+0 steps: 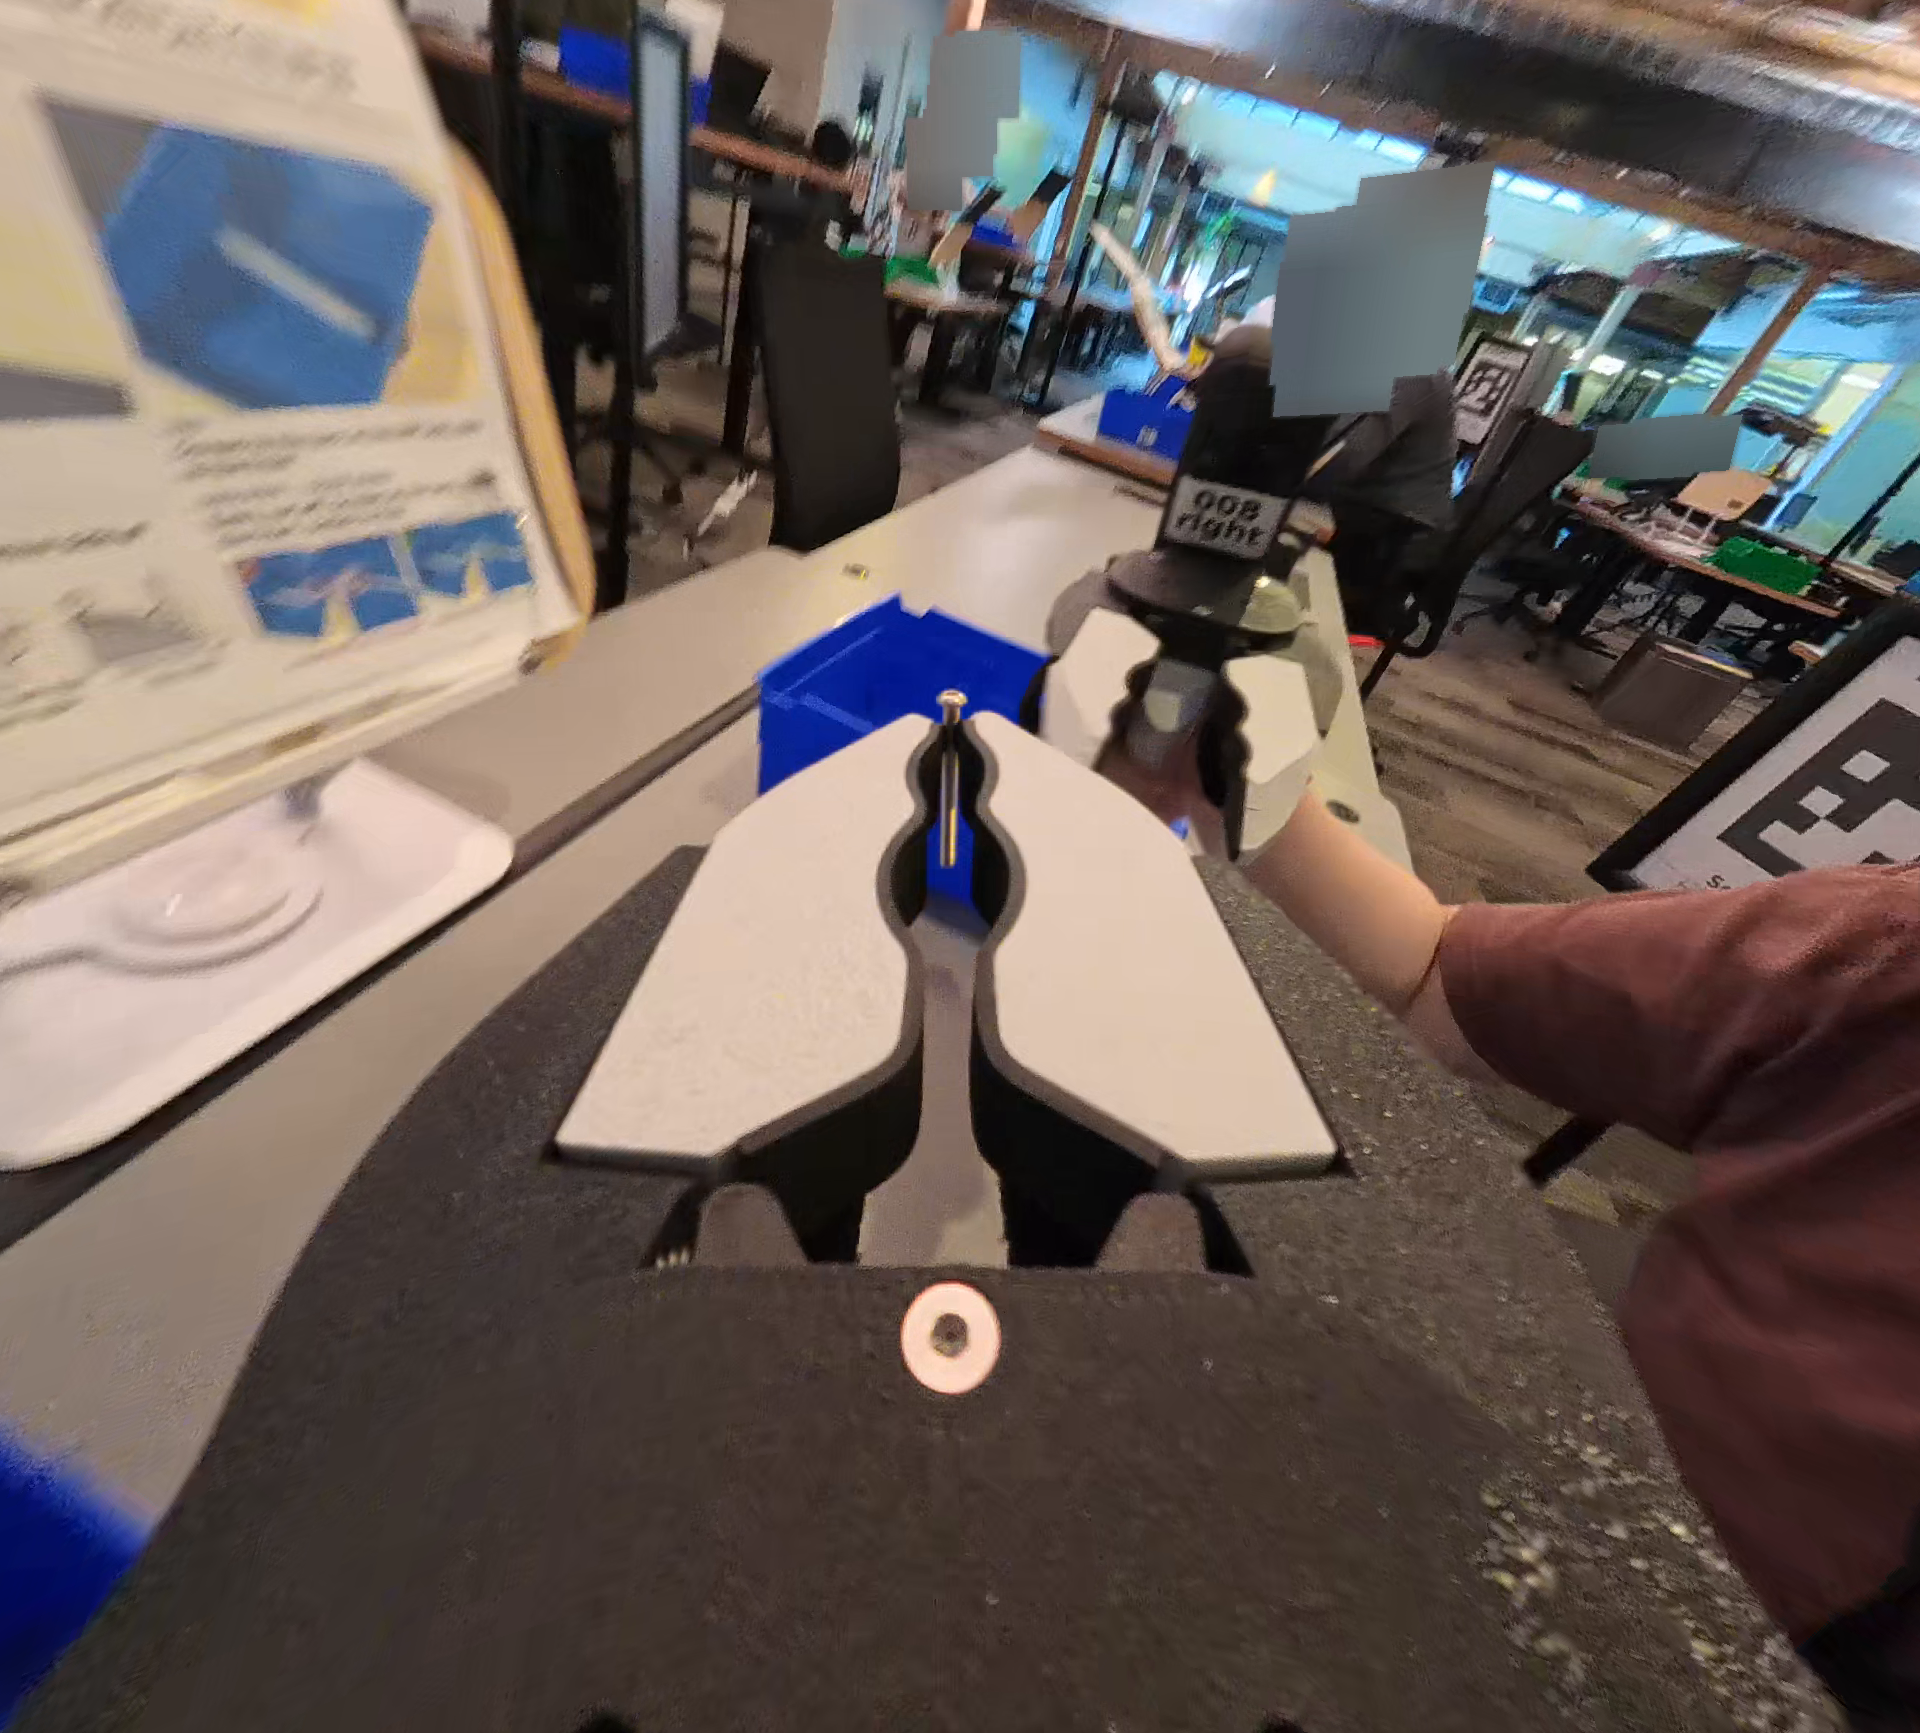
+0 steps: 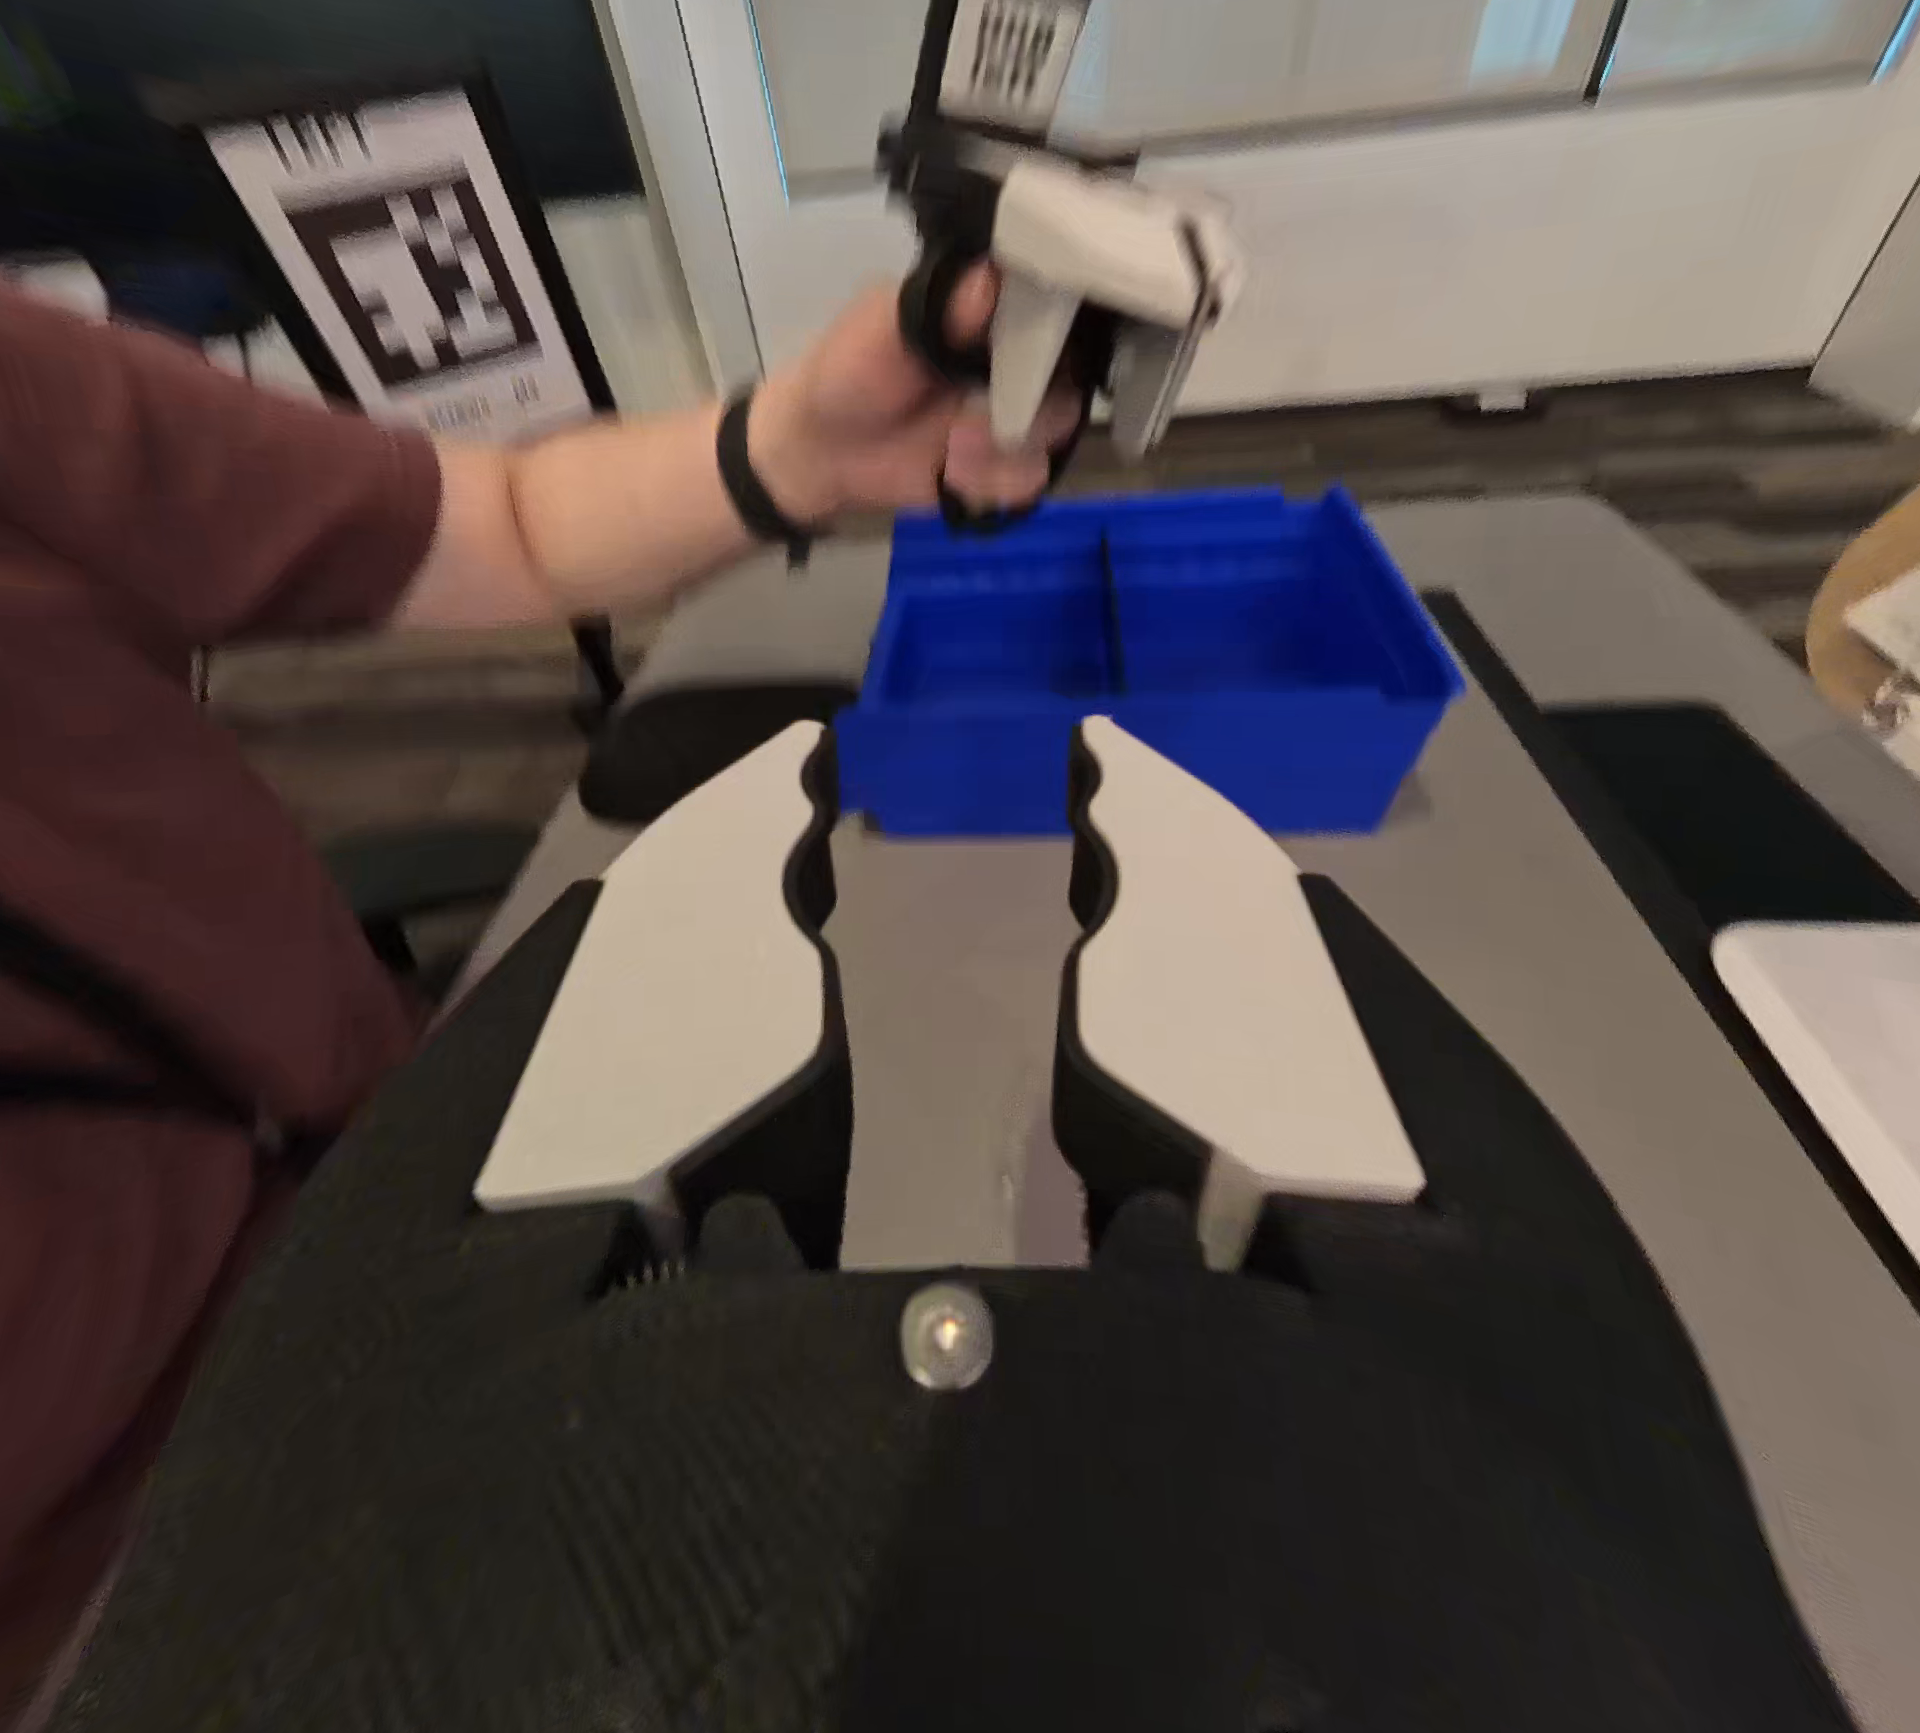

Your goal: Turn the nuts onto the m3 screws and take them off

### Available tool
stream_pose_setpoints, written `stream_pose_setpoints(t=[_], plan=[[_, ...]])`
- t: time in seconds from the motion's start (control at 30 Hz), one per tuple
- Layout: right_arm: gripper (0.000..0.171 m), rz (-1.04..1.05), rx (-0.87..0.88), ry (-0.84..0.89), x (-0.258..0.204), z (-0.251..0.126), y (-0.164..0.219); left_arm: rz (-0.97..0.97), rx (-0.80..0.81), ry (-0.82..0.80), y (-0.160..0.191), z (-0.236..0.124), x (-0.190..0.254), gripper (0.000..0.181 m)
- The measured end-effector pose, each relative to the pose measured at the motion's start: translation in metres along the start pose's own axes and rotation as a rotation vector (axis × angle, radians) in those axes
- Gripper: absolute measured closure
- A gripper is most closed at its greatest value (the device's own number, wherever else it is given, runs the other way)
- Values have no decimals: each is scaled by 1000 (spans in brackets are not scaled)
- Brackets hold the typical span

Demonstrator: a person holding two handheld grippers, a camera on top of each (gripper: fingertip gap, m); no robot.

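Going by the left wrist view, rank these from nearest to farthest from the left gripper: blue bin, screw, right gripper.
1. Screw: clamped between the left gripper's fingertips.
2. Blue bin: on the table just past the tips, slightly left.
3. Right gripper: ahead to the right, held above the table.

Blue bin (image 2: 1143,696) ahead of right tool (image 2: 951,774)

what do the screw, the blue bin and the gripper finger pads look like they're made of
Screw: metal by the look, a thin shaft with bright glints, clamped in the left gripper.
Blue bin: probably moulded plastic, with an even saturated colour, thin walls and a dull sheen.
Finger pads: matte light grey faces with a fine grain over black bodies, likely plastic or rubber; the pictures do not settle which.
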State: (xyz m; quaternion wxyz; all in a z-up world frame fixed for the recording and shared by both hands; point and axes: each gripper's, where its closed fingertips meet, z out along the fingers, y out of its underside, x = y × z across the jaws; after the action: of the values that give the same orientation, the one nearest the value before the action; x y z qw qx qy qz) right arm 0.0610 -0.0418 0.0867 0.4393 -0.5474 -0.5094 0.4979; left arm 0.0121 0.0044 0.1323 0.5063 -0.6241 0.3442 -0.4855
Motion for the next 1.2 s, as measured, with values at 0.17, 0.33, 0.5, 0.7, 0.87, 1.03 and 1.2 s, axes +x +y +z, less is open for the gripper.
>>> stream_pose_setpoints(t=[0.17, 0.33, 0.5, 0.7, 0.87, 1.03, 1.2], plan=[[132, -25, 96, 161, 3, 1, -23, 100, 0, 57, 11, 37, 49, 179], [143, -21, 63, 134, -5, -3, -23, 124, -16, 69, 15, 49, 68, 179], [146, -24, 74, 100, -9, -5, -25, 150, -48, 49, 18, 53, 73, 179], [168, -129, 52, 113, -6, -9, -20, 92, -47, 0, 17, 50, 66, 158], [168, -607, -17, 309, 7, -16, -11, -137, -151, -11, 28, 33, 58, 152], [168, -1097, -137, 489, 5, -10, -2, -490, -344, 88, 50, 27, 71, 145], [168, -1366, -166, 567, -10, 5, 0, -707, -556, 110, 74, 23, 76, 136]])
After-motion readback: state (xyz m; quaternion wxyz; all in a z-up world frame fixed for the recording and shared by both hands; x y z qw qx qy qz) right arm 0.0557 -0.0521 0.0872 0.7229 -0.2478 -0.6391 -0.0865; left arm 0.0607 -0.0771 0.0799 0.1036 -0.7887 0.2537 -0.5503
